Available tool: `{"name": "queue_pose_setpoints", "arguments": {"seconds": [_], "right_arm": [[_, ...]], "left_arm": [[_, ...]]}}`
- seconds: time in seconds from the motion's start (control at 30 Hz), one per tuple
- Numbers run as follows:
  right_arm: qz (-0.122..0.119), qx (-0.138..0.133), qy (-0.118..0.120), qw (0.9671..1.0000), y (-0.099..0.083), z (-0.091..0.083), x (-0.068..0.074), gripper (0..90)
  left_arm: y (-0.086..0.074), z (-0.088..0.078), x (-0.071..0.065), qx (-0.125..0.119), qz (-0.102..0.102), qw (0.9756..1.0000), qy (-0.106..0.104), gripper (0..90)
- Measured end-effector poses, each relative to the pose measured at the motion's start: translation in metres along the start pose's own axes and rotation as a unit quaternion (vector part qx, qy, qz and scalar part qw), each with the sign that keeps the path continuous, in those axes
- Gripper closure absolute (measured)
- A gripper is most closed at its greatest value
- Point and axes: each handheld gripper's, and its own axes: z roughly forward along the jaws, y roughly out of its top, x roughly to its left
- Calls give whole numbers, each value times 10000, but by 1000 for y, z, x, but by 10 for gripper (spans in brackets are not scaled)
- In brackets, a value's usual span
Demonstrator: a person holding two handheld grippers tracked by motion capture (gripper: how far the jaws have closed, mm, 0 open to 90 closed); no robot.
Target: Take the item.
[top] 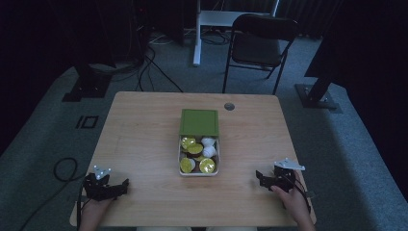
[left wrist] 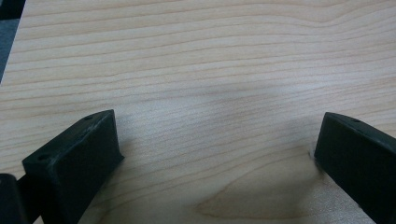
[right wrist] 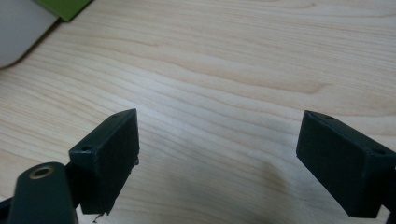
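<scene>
A white box [top: 181,169] sits mid-table, holding several round capsules with yellow-green tops and a few white ones. Its green lid [top: 199,121] lies flat just behind it. My left gripper [top: 121,185] rests near the table's front left corner, held by a hand, jaws wide apart over bare wood [left wrist: 219,135]. My right gripper [top: 259,177] sits near the front right, likewise open with nothing between its jaws [right wrist: 217,140]. In the right gripper view the white box's corner [right wrist: 18,32] and a bit of the green lid [right wrist: 67,7] show at top left.
The wooden table [top: 144,125] has a round grommet hole [top: 229,106] near its far edge. Beyond it on the carpet stand a black folding chair [top: 260,45], a white desk leg [top: 197,33], stand bases and cables.
</scene>
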Motion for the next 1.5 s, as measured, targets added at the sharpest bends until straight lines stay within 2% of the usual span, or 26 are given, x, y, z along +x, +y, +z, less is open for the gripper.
{"name": "queue_pose_setpoints", "arguments": {"seconds": [0.17, 0.3, 0.7, 0.73, 0.9, 1.5], "right_arm": [[-65, -9, 33, 10000, 3, -1, 5, 131], [-23, -165, 85, 9998, 10, -5, 9, 130], [-150, -343, 234, 9990, 31, -13, 22, 131], [-208, -352, 173, 9990, 32, -13, 23, 131], [-214, -402, 189, 9988, 35, -12, 27, 131], [-320, -616, 568, 9960, 62, -15, 51, 134]], "left_arm": [[0, 0, 0, 0, 0, 10000, 0, 3], [0, 0, 0, 0, 0, 10000, 0, 3], [0, 0, 0, -7, -8, 10000, -1, 3], [0, 0, 0, -7, -8, 10000, -1, 3], [0, 0, 0, 0, -1, 10000, -1, 3], [0, 0, 0, -8, -10, 10000, -1, 3]]}}
